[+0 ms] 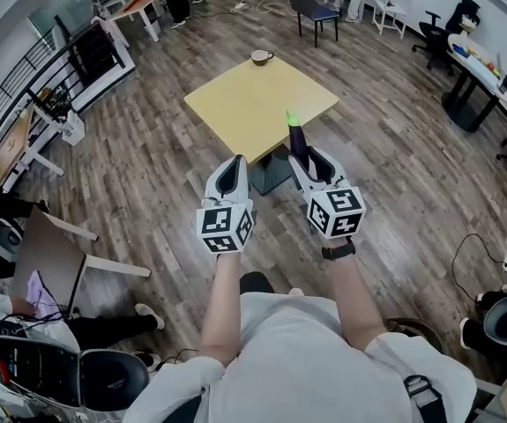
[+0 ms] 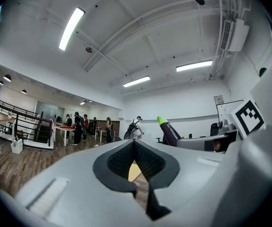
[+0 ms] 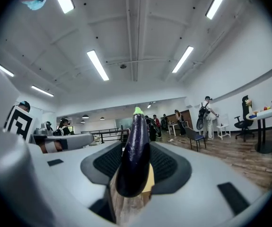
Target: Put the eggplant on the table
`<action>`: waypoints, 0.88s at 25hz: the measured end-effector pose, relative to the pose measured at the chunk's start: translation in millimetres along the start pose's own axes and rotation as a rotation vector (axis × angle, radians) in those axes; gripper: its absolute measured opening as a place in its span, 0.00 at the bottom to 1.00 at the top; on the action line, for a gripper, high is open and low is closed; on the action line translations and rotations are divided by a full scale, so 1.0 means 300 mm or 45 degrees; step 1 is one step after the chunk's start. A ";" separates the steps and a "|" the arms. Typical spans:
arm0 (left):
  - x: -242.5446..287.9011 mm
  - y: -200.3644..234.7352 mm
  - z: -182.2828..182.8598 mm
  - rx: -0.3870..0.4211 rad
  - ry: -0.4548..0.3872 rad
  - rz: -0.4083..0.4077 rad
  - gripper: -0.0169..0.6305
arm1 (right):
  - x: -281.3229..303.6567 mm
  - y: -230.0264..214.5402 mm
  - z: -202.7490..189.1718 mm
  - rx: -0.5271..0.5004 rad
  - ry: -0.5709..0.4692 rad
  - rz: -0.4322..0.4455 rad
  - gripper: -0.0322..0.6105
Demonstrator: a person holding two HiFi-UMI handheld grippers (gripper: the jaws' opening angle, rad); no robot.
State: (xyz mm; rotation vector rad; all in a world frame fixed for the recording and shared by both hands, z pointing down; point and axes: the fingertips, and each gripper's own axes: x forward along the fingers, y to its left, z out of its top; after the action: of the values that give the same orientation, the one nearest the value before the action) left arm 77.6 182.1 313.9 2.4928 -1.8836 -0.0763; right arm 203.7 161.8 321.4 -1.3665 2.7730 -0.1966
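Yellow table (image 1: 244,104) lies ahead of and below the 2 grippers, not yet under them. Right gripper (image 1: 309,159) is clamped on the eggplant (image 3: 133,157). Its long axis runs out along the jaws, and the green stem end points forward toward the table's near right edge. Left gripper (image 1: 234,167) is level beside the right, jaws together on nothing. Cup (image 1: 261,57) sits at the table's far edge. Judgement: the right hand carries, so the move is forward and down, laying the eggplant on bare top short of the cup.
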 end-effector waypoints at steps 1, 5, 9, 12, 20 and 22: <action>0.002 0.012 -0.012 0.001 0.010 0.006 0.04 | 0.005 0.000 -0.016 0.000 0.014 0.005 0.34; 0.047 0.076 -0.046 -0.009 0.023 0.045 0.04 | 0.051 -0.008 -0.072 0.000 0.067 0.017 0.34; 0.179 0.135 -0.079 -0.030 0.039 0.039 0.04 | 0.157 -0.063 -0.092 0.003 0.111 -0.004 0.34; 0.295 0.188 -0.086 -0.038 0.037 0.005 0.04 | 0.264 -0.108 -0.078 0.000 0.109 -0.033 0.34; 0.636 0.445 -0.007 -0.032 -0.011 -0.061 0.04 | 0.683 -0.151 0.003 -0.025 0.062 -0.013 0.34; 0.699 0.523 0.012 -0.024 -0.023 -0.067 0.04 | 0.791 -0.139 0.019 -0.032 0.051 -0.005 0.34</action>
State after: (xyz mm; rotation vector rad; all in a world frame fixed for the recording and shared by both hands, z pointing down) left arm -16.2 -62.4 310.8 2.5380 -1.8149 -0.1170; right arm 92.3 -52.1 325.2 -1.3892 2.8144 -0.1921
